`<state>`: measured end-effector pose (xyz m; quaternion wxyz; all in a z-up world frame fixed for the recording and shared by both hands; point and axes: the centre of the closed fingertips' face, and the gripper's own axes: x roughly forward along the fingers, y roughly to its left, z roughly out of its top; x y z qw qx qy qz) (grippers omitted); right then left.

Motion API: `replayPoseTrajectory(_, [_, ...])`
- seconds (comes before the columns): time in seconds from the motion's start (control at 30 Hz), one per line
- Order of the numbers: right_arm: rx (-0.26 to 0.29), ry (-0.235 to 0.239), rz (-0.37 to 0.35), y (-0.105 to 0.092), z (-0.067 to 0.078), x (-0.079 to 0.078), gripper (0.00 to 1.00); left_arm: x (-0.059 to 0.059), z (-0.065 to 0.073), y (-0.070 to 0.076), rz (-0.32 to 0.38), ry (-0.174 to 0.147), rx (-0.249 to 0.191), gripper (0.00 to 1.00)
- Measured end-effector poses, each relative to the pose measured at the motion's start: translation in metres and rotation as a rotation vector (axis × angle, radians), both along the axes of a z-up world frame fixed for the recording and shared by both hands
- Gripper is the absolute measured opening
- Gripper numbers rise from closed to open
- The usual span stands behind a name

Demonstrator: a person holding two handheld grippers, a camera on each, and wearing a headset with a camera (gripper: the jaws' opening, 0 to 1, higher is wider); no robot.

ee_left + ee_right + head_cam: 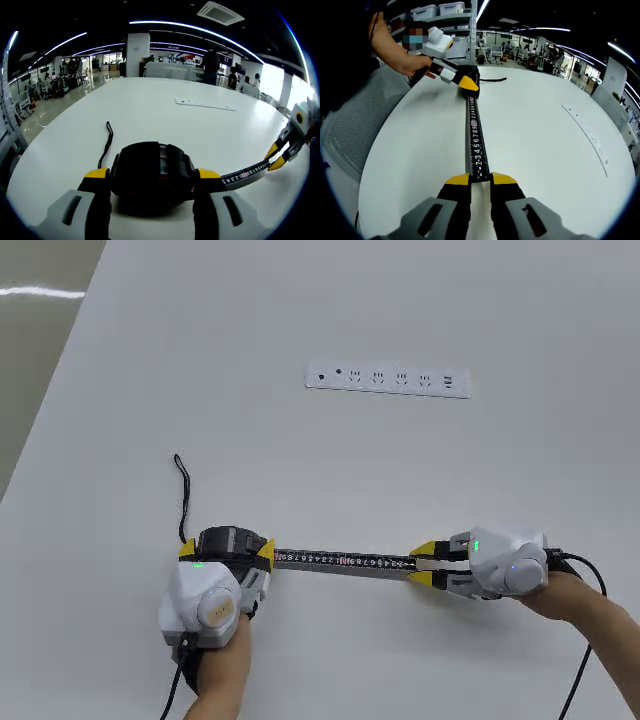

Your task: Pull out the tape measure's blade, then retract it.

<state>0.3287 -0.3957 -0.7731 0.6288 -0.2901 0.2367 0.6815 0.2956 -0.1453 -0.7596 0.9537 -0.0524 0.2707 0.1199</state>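
My left gripper (pixel 227 550) clamps the tape measure case (pixel 152 172) on the bench (pixel 300 460); right gripper (pixel 425 564) fingers (pixel 457 181) pinch the drawn blade (pixel 340 561) tip. I'd pull level, straight, case steady.

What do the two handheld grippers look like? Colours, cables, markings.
Both match: rounded white housings, jaws capped with yellow tips, a green light on top, a black cable trailing behind. The left gripper carries a round cream disc; the right gripper has a paler one. Forearms are unsleeved.
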Motion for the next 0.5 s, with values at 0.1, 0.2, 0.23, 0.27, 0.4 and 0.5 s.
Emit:
replayPoseTrajectory(0.1, [0.000, 0.001, 0.001, 0.003, 0.000, -0.001, 0.12, 0.000, -0.001, 0.000, -0.001, 0.001, -0.002, 0.63])
replayPoseTrajectory(0.2, [0.002, 0.001, 0.002, 0.005, 0.000, -0.002, 0.12, 0.000, 0.000, 0.000, -0.004, 0.002, -0.004, 0.63])
replayPoseTrajectory(0.23, [0.002, 0.001, 0.004, 0.006, 0.000, -0.002, 0.12, 0.000, -0.001, 0.000, -0.004, 0.001, -0.005, 0.63])
replayPoseTrajectory(0.27, [0.003, 0.001, 0.004, 0.007, 0.000, -0.002, 0.12, 0.000, -0.001, 0.000, -0.005, 0.001, -0.006, 0.63])
replayPoseTrajectory(0.4, [0.004, 0.003, 0.005, 0.010, 0.001, -0.003, 0.12, 0.000, 0.000, 0.000, -0.006, -0.001, -0.009, 0.63])
replayPoseTrajectory(0.5, [0.005, 0.003, 0.006, 0.013, 0.001, -0.003, 0.12, 0.000, 0.000, 0.000, -0.005, -0.001, -0.011, 0.63])
